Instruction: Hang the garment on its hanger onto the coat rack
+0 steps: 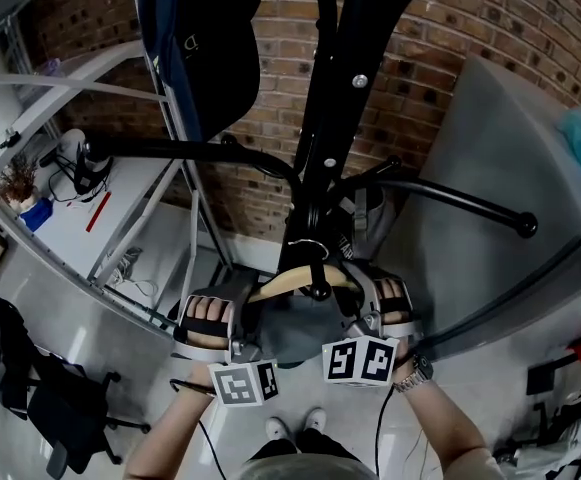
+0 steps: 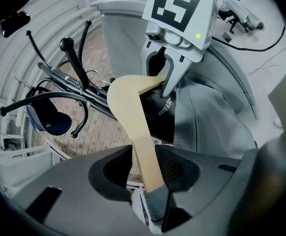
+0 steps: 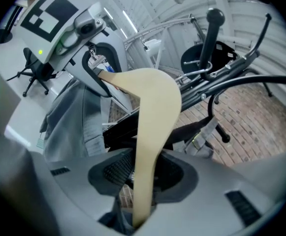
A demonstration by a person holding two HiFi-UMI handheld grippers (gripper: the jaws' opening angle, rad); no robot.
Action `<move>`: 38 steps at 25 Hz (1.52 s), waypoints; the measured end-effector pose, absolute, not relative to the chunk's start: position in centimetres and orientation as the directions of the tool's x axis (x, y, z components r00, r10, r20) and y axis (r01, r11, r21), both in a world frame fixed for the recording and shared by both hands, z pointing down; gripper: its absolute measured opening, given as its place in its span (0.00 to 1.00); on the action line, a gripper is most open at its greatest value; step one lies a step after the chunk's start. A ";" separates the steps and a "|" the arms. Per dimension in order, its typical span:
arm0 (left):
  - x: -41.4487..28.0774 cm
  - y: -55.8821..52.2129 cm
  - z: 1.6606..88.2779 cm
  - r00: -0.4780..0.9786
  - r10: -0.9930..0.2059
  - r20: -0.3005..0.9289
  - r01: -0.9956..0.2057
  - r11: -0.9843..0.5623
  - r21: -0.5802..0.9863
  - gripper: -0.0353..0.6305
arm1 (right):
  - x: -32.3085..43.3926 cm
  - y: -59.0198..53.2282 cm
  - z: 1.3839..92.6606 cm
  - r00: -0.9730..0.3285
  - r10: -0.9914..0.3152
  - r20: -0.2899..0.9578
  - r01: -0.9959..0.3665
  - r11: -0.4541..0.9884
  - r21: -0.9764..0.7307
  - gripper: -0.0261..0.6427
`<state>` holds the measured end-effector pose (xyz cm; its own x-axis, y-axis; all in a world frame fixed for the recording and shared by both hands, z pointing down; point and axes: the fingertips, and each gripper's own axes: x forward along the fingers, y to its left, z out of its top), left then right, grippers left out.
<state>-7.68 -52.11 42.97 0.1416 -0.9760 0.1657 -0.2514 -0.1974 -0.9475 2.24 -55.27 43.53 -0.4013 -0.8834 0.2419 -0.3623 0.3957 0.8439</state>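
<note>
Gripping hanger (image 2: 125,100) — left tongs (image 2: 150,181), right tongs (image 3: 142,178)

We hold the left hand-held gripper (image 2: 147,175) and right hand-held gripper (image 3: 142,175) side by side, each with its jaws clamped on one end of the wooden hanger (image 2: 127,107).

Office: desk (image 1: 65,230), swivel chair (image 1: 55,403), brick wall (image 1: 440,38)

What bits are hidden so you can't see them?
- Rack top: head view, cut off by the upper edge.
- Garment lower part: head view, hidden behind left gripper and right gripper.
- Label print: left gripper view, too small.
</note>
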 end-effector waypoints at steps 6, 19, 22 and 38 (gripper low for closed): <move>-7.4 -50.5 42.4 0.189 -0.979 0.074 -0.378 -0.142 -0.915 0.26 | 2.2 -54.2 43.6 -0.451 -0.859 0.243 -0.432 0.449 0.782 0.30; -8.6 -47.2 42.3 0.131 -0.990 0.058 -0.680 -0.132 -0.721 0.26 | 3.8 -50.4 40.6 -0.465 -0.882 0.074 -0.709 0.421 0.565 0.36; -8.5 -46.1 42.5 0.120 -0.992 0.038 -0.777 -0.118 -0.618 0.26 | 3.6 -48.4 41.4 -0.500 -0.864 0.059 -0.758 0.469 0.453 0.36; -5.3 -39.8 46.8 0.328 -0.942 0.070 -0.944 -0.330 -0.026 0.06 | 3.3 -40.4 45.3 -0.659 -0.752 0.026 -0.750 0.654 -0.095 0.08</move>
<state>-5.26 -39.77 46.84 0.3278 -0.9421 0.0705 -0.9435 -0.3302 -0.0262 3.30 -40.41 45.29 -0.6587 -0.7519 0.0260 -0.7504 0.6541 -0.0950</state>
